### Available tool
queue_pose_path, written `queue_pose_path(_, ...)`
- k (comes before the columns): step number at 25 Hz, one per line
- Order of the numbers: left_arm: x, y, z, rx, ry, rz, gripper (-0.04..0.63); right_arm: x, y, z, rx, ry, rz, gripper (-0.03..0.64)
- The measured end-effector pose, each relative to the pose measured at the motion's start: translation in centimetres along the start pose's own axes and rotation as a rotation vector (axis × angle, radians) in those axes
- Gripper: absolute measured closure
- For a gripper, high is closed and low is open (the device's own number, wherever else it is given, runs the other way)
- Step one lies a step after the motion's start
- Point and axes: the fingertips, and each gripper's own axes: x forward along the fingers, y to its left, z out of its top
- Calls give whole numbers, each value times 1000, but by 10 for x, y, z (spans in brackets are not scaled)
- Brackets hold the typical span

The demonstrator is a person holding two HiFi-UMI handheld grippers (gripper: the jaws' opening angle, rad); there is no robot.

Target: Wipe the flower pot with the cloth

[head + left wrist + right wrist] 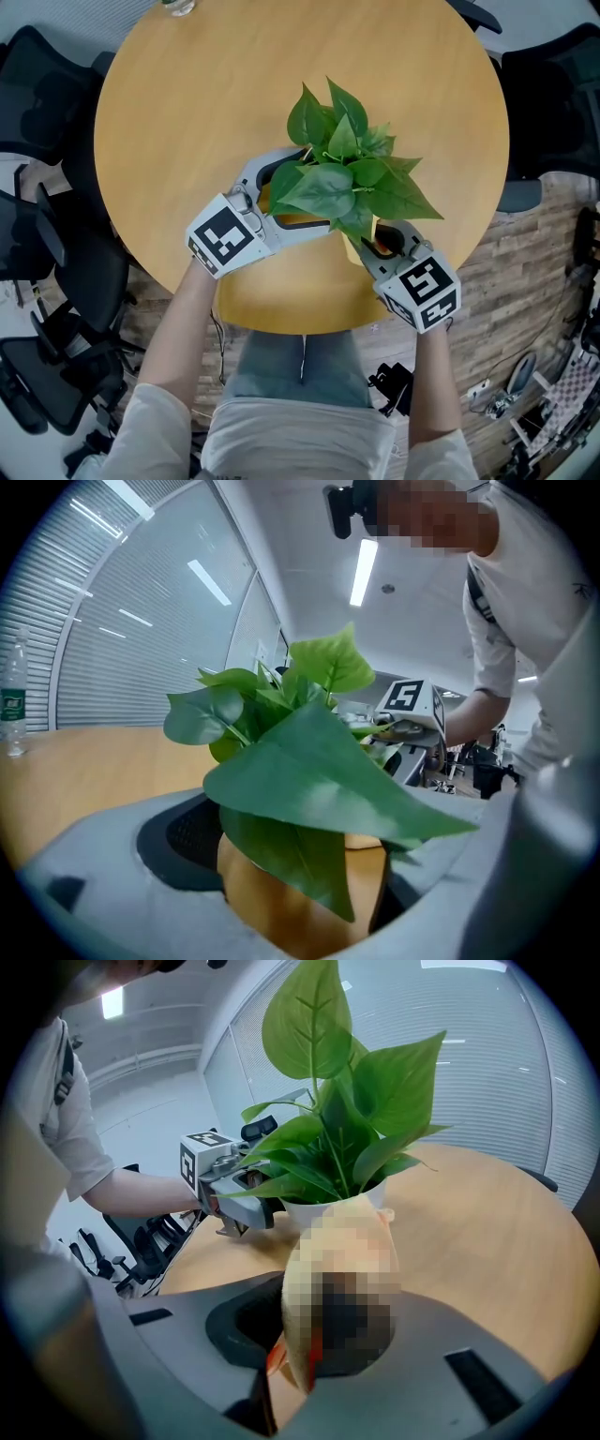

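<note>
While left tongs (305,855) gape around smooth flower pot (305,1211), right tongs (319,1363) pinch limp yellow cloth (295,1326).

Leafy flower pot (274,904), seemingly untouched, between the left gripper's (302,860) wide-apart jaws.
</note>
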Motion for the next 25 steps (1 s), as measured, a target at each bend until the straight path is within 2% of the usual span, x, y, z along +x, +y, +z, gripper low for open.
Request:
queue_pose_path(9, 7, 5, 4, 26, -11, -55, 120, 0, 1, -1, 4, -1, 1, 563)
queue_pose_path(13, 8, 5, 4, 15, -20, -40, 152, -1, 0, -2, 7, -3, -3, 563)
queue_pose_path(17, 8, 5, 4, -14, -16, 40, 155, -7, -9, -1, 22, -11, -31, 563)
queue_pose_path(25, 2, 3, 1, -91, 19, 284, 155, -21, -41, 4, 14, -8, -119, 563)
